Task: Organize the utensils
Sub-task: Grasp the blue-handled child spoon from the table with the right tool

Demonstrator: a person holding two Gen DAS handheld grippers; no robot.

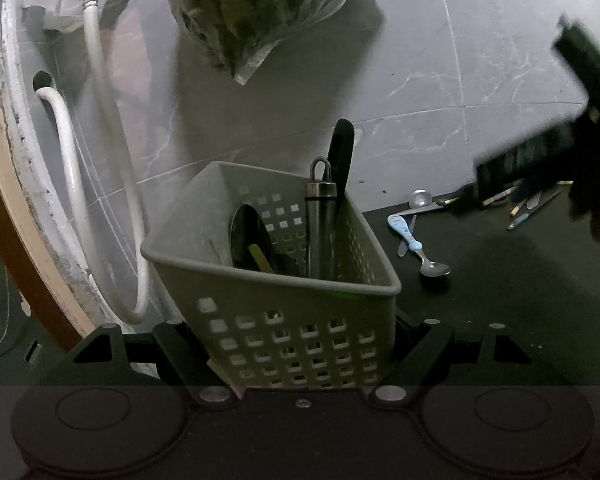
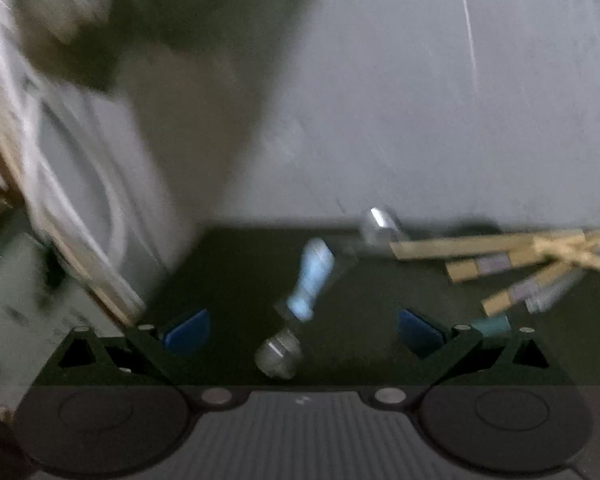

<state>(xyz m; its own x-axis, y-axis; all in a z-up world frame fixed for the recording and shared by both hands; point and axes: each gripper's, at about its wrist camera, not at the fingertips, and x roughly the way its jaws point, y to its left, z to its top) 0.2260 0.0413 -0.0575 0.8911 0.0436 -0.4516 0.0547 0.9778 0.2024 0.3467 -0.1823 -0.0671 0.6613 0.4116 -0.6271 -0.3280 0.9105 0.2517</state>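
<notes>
Spoon (image 2: 300, 300) with a blue handle lies on the dark worktop (image 2: 240, 272) between the released right tongs (image 2: 304, 330), touching neither blue pad. Bare worktop surrounds it; wooden-handled cutlery (image 2: 500, 256) crowds the right, close to the wall. The left tongs (image 1: 300, 360) are clenched on the perforated grey basket (image 1: 276, 280), which holds upright utensils. Motion blur smears the right view; basket contents are partly hidden.
</notes>
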